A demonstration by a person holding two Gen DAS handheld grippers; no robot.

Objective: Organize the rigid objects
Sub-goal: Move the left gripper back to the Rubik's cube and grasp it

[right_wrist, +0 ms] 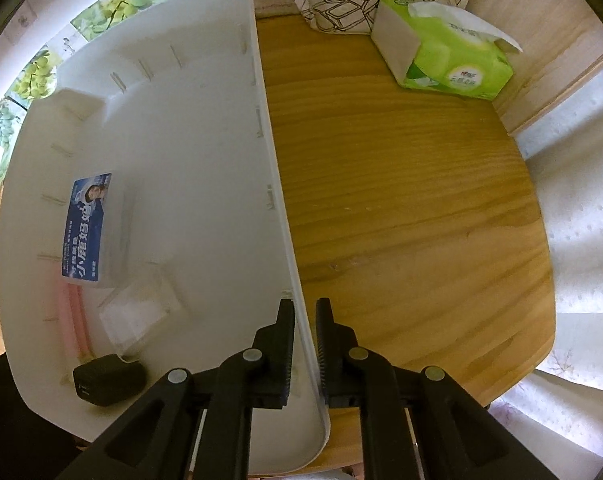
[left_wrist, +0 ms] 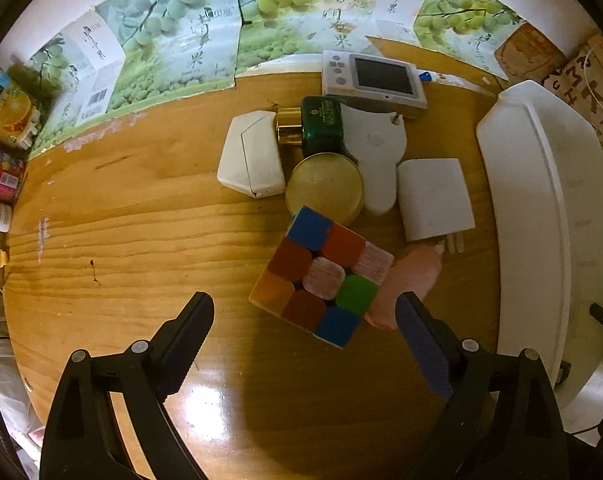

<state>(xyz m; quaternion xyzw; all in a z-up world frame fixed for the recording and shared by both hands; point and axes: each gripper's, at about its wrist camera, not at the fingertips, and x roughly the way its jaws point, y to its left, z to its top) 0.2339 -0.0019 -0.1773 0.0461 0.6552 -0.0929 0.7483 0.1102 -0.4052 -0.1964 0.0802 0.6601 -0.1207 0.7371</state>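
1. Left gripper (left_wrist: 303,314): jaws spread wide, pointing down over the table (left_wrist: 141,220). Nothing is between the pads.
2. Cube (left_wrist: 321,276): a multicoloured puzzle cube lies on the table just beyond the left gripper, nearer its right finger, not touched by either pad.
3. A pink item (left_wrist: 411,280) lies against the cube's right side; the right finger partly covers it, and its nature cannot be told.
4. Cluster beyond the cube: a round gold tin (left_wrist: 324,188), touching or overlapping the cube's far corner; a white box (left_wrist: 251,158) to its left; a green bottle (left_wrist: 321,122) with a gold cap behind it; a white flat piece (left_wrist: 375,152) to its right; a white charger (left_wrist: 435,198) further right, its prongs pointing near; a small camera (left_wrist: 375,78) at the far end.
5. Bin (left_wrist: 541,200): a white bin stands at the right of the table, apart from the cluster.
6. Right gripper (right_wrist: 304,312): jaws nearly closed, straddling the bin's right wall (right_wrist: 277,200), one finger inside and one outside. Whether the pads press the wall cannot be told.
7. Bin contents, right wrist view: a blue-labelled box (right_wrist: 87,226) at the left; a clear box (right_wrist: 135,314) nearer; a black adapter (right_wrist: 107,378) at the near left corner; a pink strip (right_wrist: 71,312) along the left wall.
8. A green tissue pack (right_wrist: 445,48) sits at the far right of the table, outside the bin.
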